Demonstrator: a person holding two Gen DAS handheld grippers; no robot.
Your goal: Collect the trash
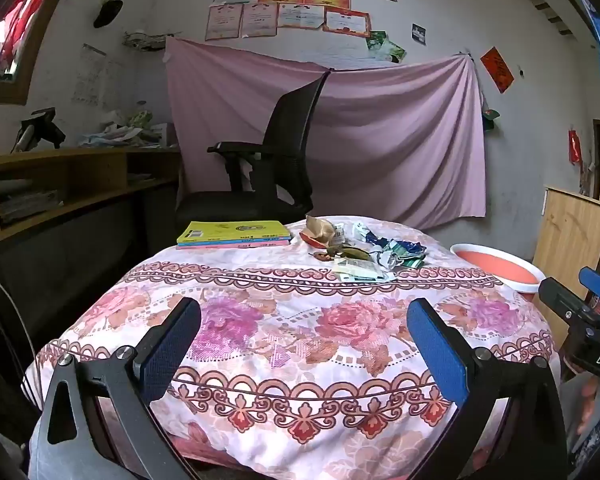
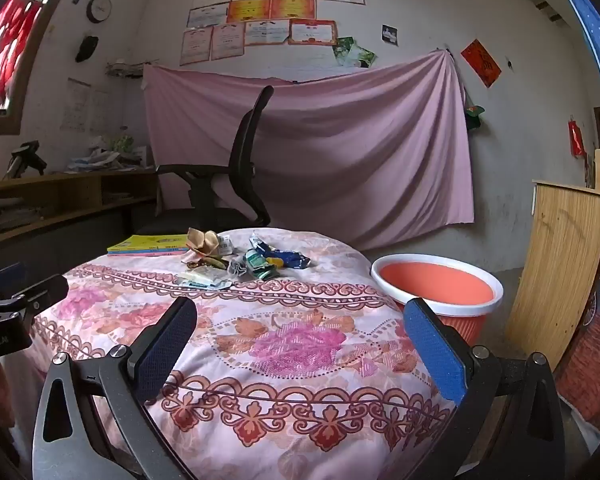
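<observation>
Left gripper (image 1: 304,344): nearest item in its own view, jaws spread wide, nothing between the blue pads, hovering over the near edge of the worktop.

Right gripper (image 2: 300,344): likewise spread wide and empty, over the near edge, tilted slightly downward.

Worktop (image 2: 300,360): covered with a floral pink cloth; bare across the near half.

Trash (image 2: 240,266): loose heap of crumpled wrappers, a tan paper wad, a flat packet and blue-and-green foil scraps. Lies at the far side of the worktop, at 12 o'clock from the left gripper and about 11 o'clock from the right gripper, well apart from both.

Books (image 2: 150,245): small flat stack, yellow cover on top, just beside the heap at its 9 o'clock. Not trash, by judgement.

Bin (image 2: 436,284): orange tub with white rim, standing off the worktop at 2 o'clock from the right gripper; looks empty inside.

Step in hand: start of collection; no piece yet picked up, by judgement.

Next move calls for: reaching forward to the heap, closing on one wrapper without snagging the cloth, then carrying it to the bin at 3 o'clock of the heap.
</observation>
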